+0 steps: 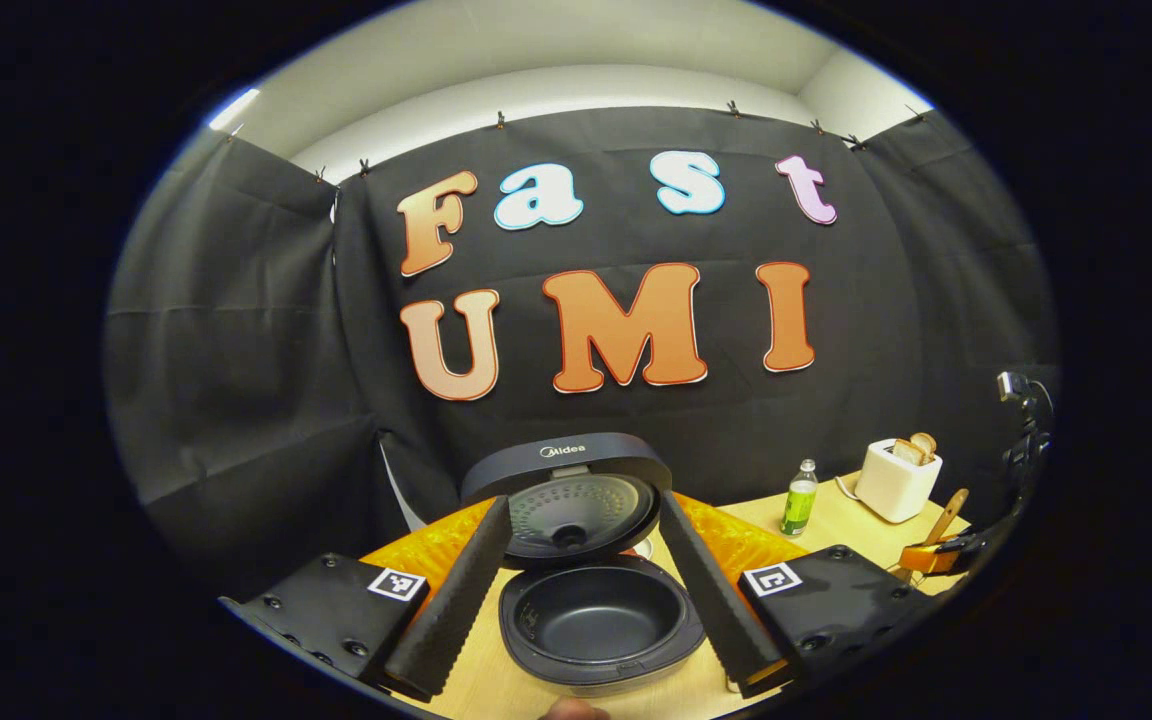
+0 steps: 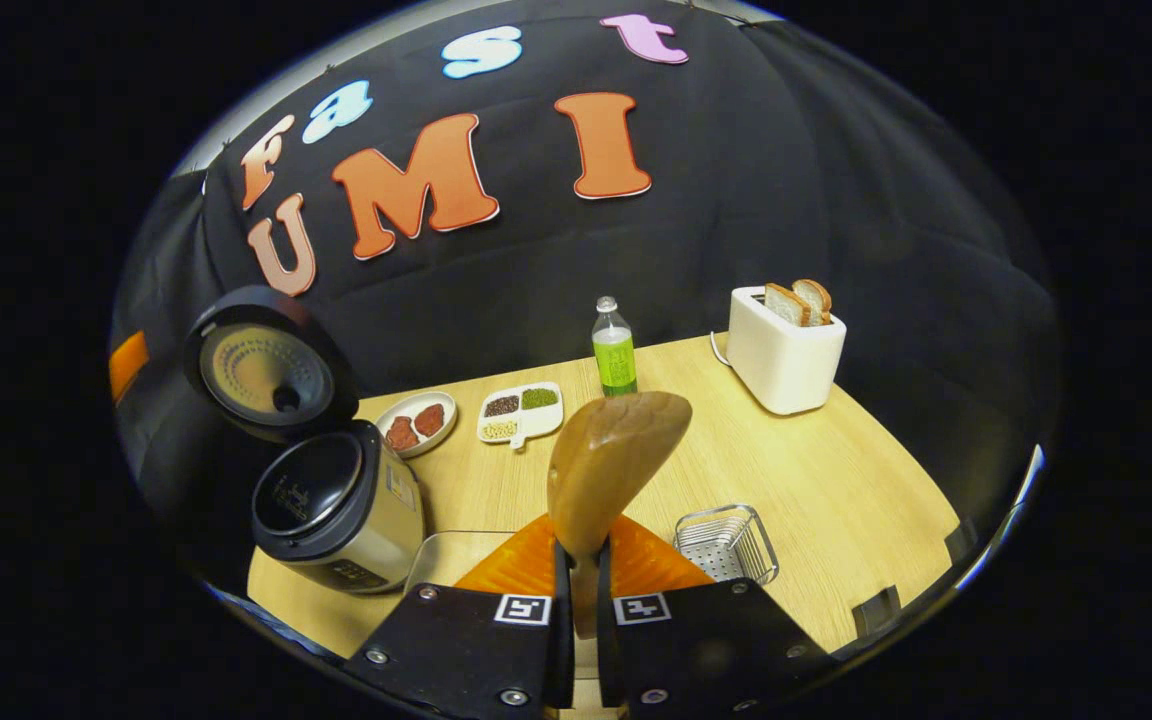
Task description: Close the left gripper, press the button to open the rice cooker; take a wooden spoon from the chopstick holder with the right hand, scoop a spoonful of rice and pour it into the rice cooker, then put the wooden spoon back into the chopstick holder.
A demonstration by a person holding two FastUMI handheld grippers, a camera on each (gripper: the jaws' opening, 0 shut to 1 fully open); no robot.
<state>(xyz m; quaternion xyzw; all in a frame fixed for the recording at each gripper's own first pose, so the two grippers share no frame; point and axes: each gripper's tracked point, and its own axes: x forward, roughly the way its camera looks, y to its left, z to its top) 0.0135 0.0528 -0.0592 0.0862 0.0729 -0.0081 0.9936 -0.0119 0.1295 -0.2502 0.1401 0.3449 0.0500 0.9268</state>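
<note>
On the bench, the rice cooker stands with its lid swung up and back, its dark inner pot bare to the eye. In the left gripper view the left hand-held gripper hangs just above the rice cooker with its two fingers spread wide, one to each side of the open pot, touching nothing. In the right gripper view the right hand-held gripper has its fingers drawn close on the handle of the wooden spoon, which stands upright with its bowl raised above the bench; whether any rice lies in the bowl cannot be told. The chopstick holder, a wire basket, sits on the bench just right of the spoon. Farther back stand a green bottle, a white toaster with two slices of bread, a divided dish of grains and a small plate beside the rice cooker.
</note>
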